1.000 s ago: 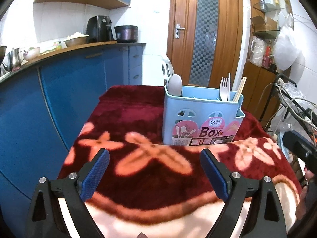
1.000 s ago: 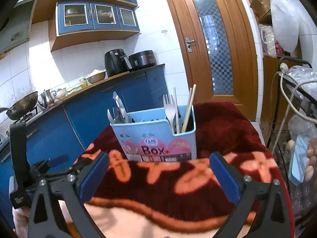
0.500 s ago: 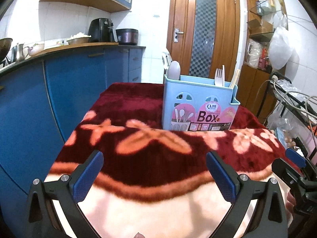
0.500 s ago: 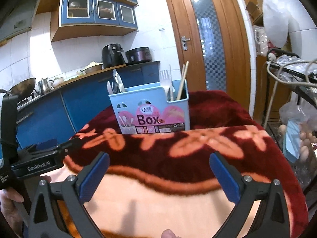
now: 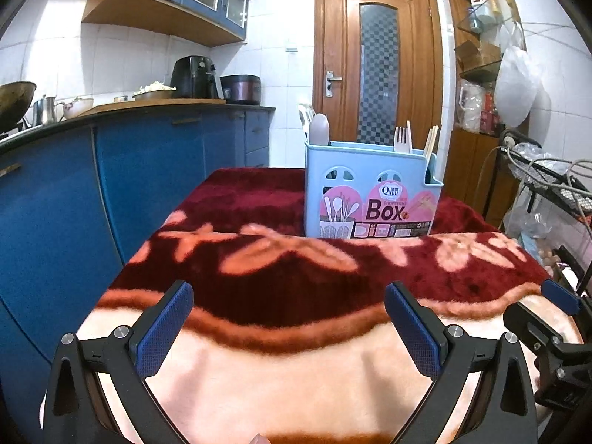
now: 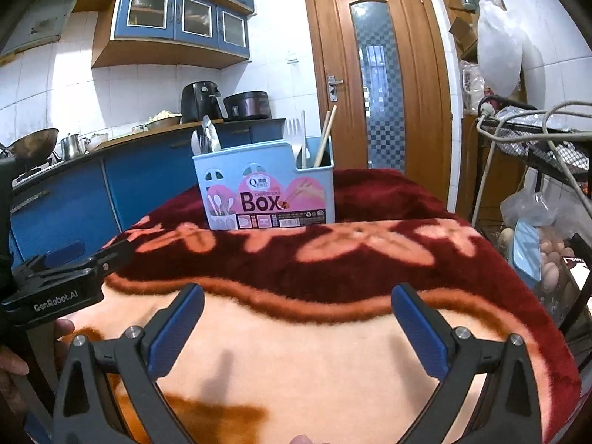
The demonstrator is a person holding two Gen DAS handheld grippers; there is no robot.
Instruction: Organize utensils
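A light blue utensil box [image 5: 370, 190] labelled "Box" stands upright on a red and peach flowered blanket [image 5: 296, 270], also in the right wrist view [image 6: 266, 188]. It holds spoons [image 5: 320, 129], a white fork [image 5: 401, 138] and wooden chopsticks [image 5: 431, 140]. My left gripper [image 5: 288, 327] is open and empty, low over the blanket's near edge, well short of the box. My right gripper [image 6: 296, 329] is open and empty, likewise near the front edge.
Blue kitchen cabinets [image 5: 74, 199] with a counter, wok and air fryer run along the left. A wooden door [image 5: 377, 74] is behind the box. A wire rack [image 6: 547, 185] with cables, bags and eggs stands at the right.
Both grippers have pulled back and lowered away from the box toward the blanket's near edge. They stay open and empty. The box and utensils have not moved.
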